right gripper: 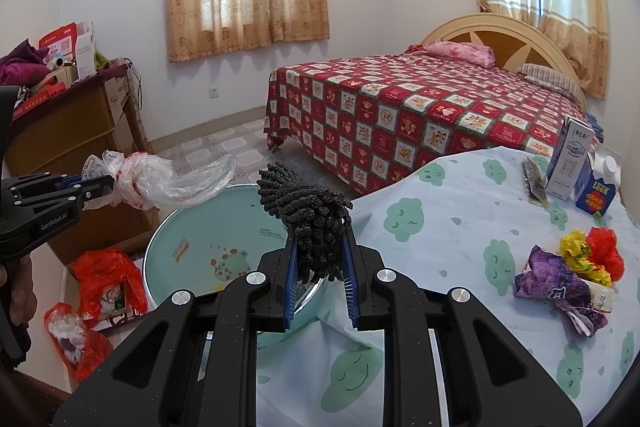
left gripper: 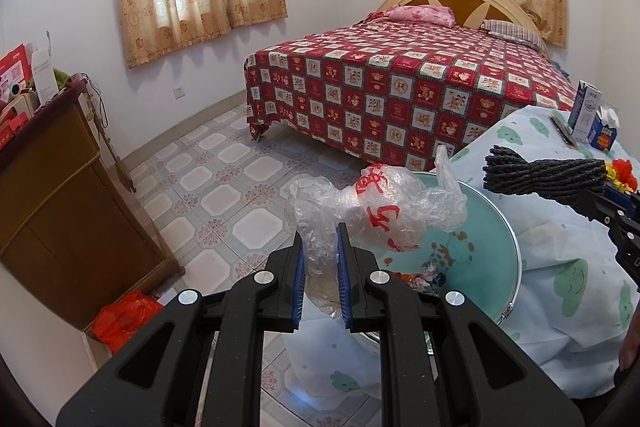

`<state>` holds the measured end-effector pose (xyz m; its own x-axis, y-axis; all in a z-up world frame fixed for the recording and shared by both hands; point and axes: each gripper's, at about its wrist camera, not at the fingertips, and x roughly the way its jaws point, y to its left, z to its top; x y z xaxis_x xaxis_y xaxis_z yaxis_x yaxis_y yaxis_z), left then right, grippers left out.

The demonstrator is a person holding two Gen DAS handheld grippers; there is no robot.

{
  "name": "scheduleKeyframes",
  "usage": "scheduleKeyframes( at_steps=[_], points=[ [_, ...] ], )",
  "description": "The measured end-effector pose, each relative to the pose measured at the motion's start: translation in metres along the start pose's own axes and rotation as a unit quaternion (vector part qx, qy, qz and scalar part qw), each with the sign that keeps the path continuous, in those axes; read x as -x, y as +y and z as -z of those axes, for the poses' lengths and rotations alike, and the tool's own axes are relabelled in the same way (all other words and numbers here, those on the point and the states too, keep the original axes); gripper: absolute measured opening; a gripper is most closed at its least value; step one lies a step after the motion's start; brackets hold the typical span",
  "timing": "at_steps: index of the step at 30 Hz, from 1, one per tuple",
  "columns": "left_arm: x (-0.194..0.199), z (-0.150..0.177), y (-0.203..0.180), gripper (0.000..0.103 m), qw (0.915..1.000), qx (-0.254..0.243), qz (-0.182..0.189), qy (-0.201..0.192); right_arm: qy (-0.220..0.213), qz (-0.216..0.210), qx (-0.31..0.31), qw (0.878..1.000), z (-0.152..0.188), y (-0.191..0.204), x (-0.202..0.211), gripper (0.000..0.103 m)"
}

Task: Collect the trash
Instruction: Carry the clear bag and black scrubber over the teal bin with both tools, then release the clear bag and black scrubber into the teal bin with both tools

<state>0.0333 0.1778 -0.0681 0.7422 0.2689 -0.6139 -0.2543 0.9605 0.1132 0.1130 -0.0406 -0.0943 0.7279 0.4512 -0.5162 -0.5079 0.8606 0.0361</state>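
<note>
My left gripper [left gripper: 319,233] is shut on a crumpled clear plastic bag [left gripper: 380,211] with red print and holds it over a teal basin [left gripper: 480,227]. Some small colourful scraps [left gripper: 420,279] lie in the basin. In the right wrist view my right gripper [right gripper: 319,229] is shut on a dark grey bundle of cord [right gripper: 304,195], at the near rim of the basin [right gripper: 200,227]. The left gripper [right gripper: 108,185] and its bag [right gripper: 172,179] show at the left of that view. The cord bundle [left gripper: 540,173] shows at the right of the left wrist view.
The table's cloud-print cloth [right gripper: 440,227] carries a purple wrapper [right gripper: 560,283], yellow and red crumpled paper [right gripper: 592,251] and a milk carton [right gripper: 568,163]. Red bags [right gripper: 104,275] lie on the floor by a wooden cabinet [left gripper: 60,207]. A bed [left gripper: 400,87] stands behind.
</note>
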Motion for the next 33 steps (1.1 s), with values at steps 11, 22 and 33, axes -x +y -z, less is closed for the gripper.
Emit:
scheduleKeyframes(
  at_steps=[11, 22, 33],
  points=[
    [-0.002, 0.001, 0.0, 0.014, 1.0, 0.0, 0.002, 0.001, 0.005, -0.003, 0.003, 1.0, 0.0, 0.004, -0.005, 0.02],
    [-0.007, 0.01, -0.013, 0.017, 0.9998, -0.007, 0.016, 0.005, 0.02, -0.008, 0.012, 1.0, 0.004, 0.008, -0.022, 0.023],
    [-0.013, 0.023, -0.03, 0.053, 0.9989, -0.023, 0.032, 0.024, 0.037, -0.004, -0.004, 0.999, 0.016, 0.001, -0.027, 0.053]
  ],
)
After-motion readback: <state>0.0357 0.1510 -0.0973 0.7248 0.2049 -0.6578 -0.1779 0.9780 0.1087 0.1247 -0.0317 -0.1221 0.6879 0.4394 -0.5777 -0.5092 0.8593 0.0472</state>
